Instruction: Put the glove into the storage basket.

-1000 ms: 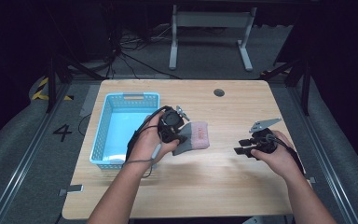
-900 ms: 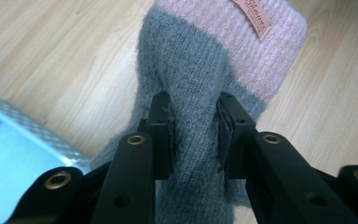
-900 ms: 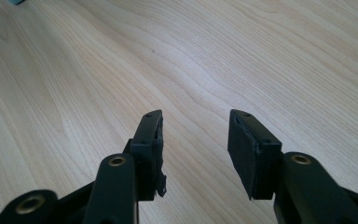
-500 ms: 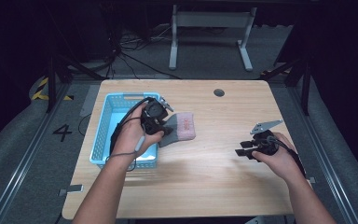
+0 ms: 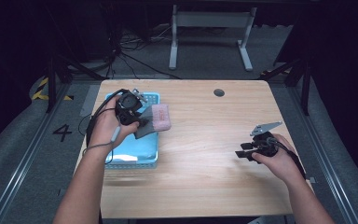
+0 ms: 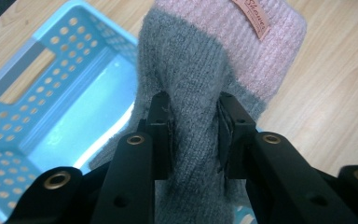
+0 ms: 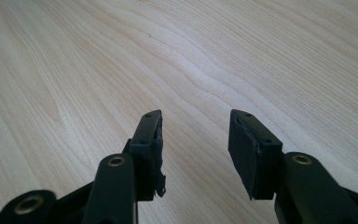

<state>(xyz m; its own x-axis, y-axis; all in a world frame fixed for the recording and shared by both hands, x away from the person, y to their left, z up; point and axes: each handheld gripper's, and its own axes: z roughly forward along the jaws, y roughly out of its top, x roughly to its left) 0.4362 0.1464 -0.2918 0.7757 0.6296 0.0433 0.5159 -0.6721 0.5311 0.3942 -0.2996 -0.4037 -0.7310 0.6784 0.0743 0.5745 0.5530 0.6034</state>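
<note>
A grey knitted sock with a pink cuff (image 5: 154, 119) hangs from my left gripper (image 5: 140, 122), which is shut on its grey part. The sock is held above the right edge of a light blue perforated basket (image 5: 135, 161) at the table's left. In the left gripper view the sock (image 6: 200, 79) is pinched between both jaws, with the basket (image 6: 37, 93) below and to the left. My right gripper (image 5: 240, 153) rests low at the table's right side, open, with bare wood between its jaws (image 7: 196, 140).
The wooden table (image 5: 205, 140) has a round cable hole (image 5: 219, 92) near its far edge. Black cables trail from both grippers. Dark floor, a metal stand and a yellow-black marking lie beyond the table.
My left gripper has carried the sock leftward from the table's middle to over the basket's right edge. The right gripper has stayed almost still.
</note>
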